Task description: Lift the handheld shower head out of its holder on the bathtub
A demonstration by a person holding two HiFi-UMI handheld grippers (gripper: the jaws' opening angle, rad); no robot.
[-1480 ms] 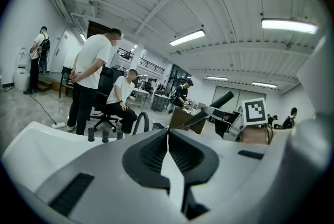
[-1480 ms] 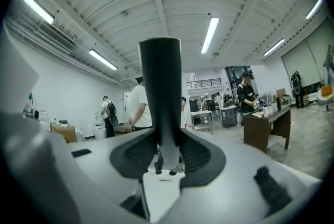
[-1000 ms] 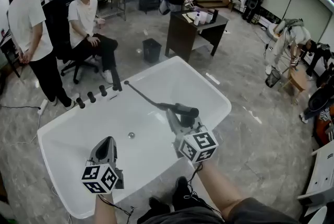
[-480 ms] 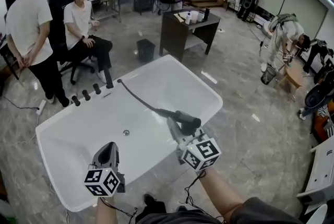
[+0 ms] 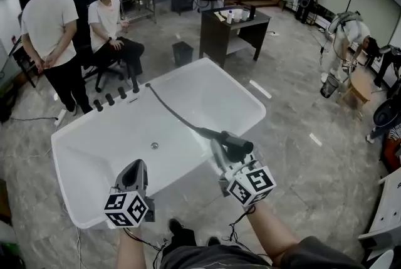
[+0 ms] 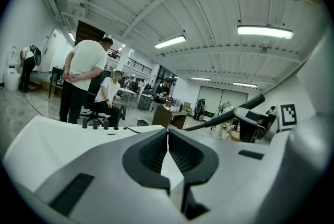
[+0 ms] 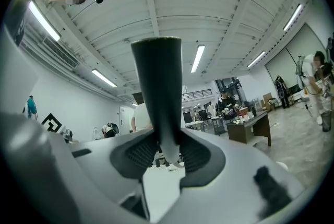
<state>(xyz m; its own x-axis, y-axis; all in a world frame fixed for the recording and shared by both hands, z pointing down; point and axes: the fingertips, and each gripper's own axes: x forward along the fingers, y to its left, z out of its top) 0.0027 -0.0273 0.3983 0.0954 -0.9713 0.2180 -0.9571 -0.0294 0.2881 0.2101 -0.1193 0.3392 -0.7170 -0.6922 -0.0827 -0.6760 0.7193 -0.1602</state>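
Observation:
The dark handheld shower head point(image 5: 235, 146) is out of its holder and hangs over the near right rim of the white bathtub point(image 5: 75, 155). My right gripper point(image 5: 223, 160) is shut on its handle point(image 7: 158, 87), which stands upright between the pads. Its black hose point(image 5: 178, 116) runs back across the tub to the far rim beside the row of black knobs point(image 5: 108, 100). My left gripper point(image 5: 135, 168) hovers over the tub's near rim with its jaws shut and nothing in them point(image 6: 168, 137). The left gripper view shows the shower head point(image 6: 249, 105) at the right.
Beyond the tub a person stands point(image 5: 55, 36) and another sits on a chair point(image 5: 111, 29). A black bin point(image 5: 182, 53) and a dark desk point(image 5: 233, 32) stand behind the far rim. More people are at the right point(image 5: 341, 42). Grey floor surrounds the tub.
Both grippers have drawn back from over the tub's basin to its near rim. The shower head came along in the right gripper and the hose stretches longer across the tub.

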